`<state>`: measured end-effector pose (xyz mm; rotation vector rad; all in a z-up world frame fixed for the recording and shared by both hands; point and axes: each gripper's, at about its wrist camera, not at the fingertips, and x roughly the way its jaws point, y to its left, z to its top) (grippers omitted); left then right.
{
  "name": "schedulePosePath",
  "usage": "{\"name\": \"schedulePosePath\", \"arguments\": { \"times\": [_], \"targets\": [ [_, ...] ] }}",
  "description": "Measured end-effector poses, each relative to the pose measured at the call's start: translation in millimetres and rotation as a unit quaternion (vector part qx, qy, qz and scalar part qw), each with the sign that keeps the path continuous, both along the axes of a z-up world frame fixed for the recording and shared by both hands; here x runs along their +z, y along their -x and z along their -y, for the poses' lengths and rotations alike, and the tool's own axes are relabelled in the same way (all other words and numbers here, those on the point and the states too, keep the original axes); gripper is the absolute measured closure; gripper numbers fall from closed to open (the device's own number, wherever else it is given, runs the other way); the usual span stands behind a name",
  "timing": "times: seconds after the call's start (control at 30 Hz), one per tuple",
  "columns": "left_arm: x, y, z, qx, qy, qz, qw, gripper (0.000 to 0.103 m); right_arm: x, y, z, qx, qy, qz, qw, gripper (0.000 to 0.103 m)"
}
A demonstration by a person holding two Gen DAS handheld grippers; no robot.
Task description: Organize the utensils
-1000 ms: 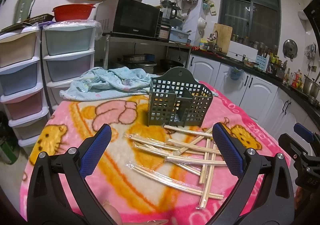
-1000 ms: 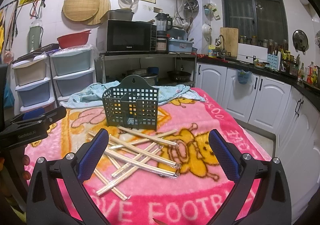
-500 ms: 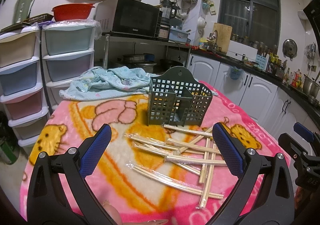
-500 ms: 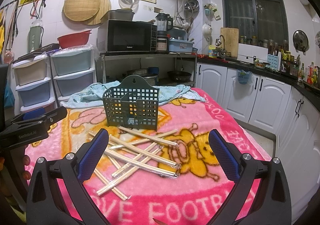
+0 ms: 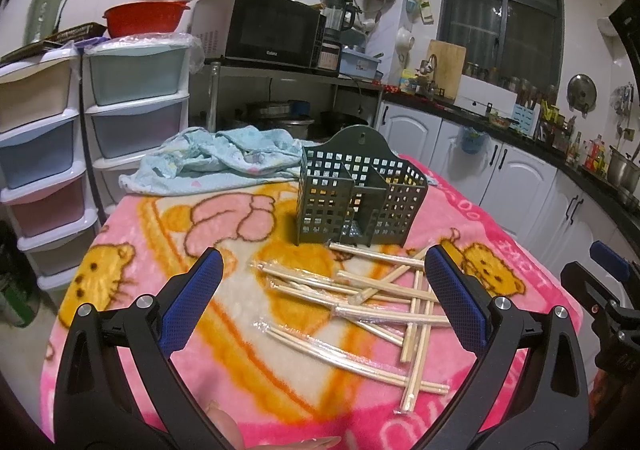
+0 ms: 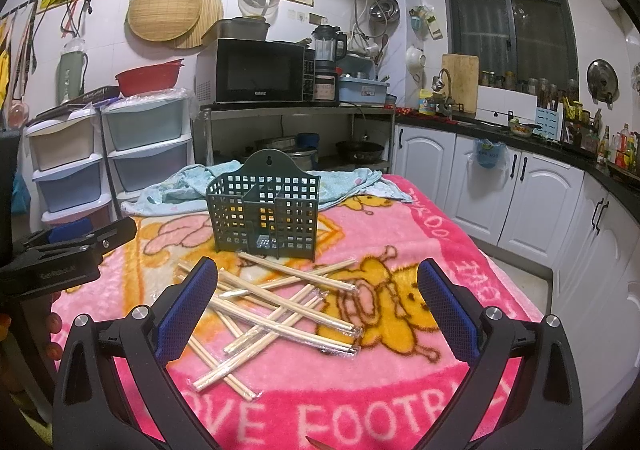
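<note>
Loosely crossed wrapped chopsticks (image 5: 352, 302) before slotted caddy (image 5: 360, 198).

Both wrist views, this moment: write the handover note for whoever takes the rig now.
Left gripper: open, holding nothing, above the near edge of the table.
Right gripper: open, holding nothing, beside it.
Chopsticks: wrapped pairs in a crossed pile on the pink blanket, just in front of the green holder.
Holder: upright, and no chopsticks show in it.
Done: nothing sorted yet.
Left: pick up each pair and stand it in the holder. The pairs overlap, so the top ones look easiest to take first.
</note>
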<state>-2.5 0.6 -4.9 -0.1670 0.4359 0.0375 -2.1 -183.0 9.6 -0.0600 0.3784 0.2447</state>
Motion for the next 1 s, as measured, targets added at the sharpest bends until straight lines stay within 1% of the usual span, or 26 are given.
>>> {"name": "schedulePosePath", "arguments": {
  "times": [0.27, 0.33, 0.53, 0.73, 0.8, 1.0],
  "targets": [
    [-2.0, -8.2, -5.3, 0.013, 0.001, -0.019, 0.9997, 0.01, 2.2, -1.2, 1.2, 0.004, 0.002, -0.003, 1.0, 0.006],
    [-2.8, -9.3, -7.7, 0.016, 0.004, -0.023, 0.9996, 0.01, -3.9, -5.4, -4.3, 0.007, 0.003, -0.006, 1.0, 0.006],
    [-4.8, -12.0, -16.2, 0.027, 0.011, -0.033, 0.999, 0.01, -1.8, -13.3, -5.9, 0.019, 0.009, -0.02, 1.0, 0.006],
    [-12.0, -19.0, -27.3, 0.044, 0.019, -0.061, 0.997, 0.01, -1.9, -29.8, -11.9, 0.033, 0.022, -0.041, 0.998, 0.006],
    [-15.3, -21.6, -33.8, 0.05, 0.026, -0.072, 0.9958, 0.01, -2.8, -36.8, -13.7, 0.04, 0.02, -0.05, 0.998, 0.006],
    [-25.2, -25.3, -52.0, 0.059, 0.045, -0.088, 0.9934, 0.01, -7.4, -60.2, -18.3, 0.06, 0.016, -0.085, 0.994, 0.006]
  ]
}}
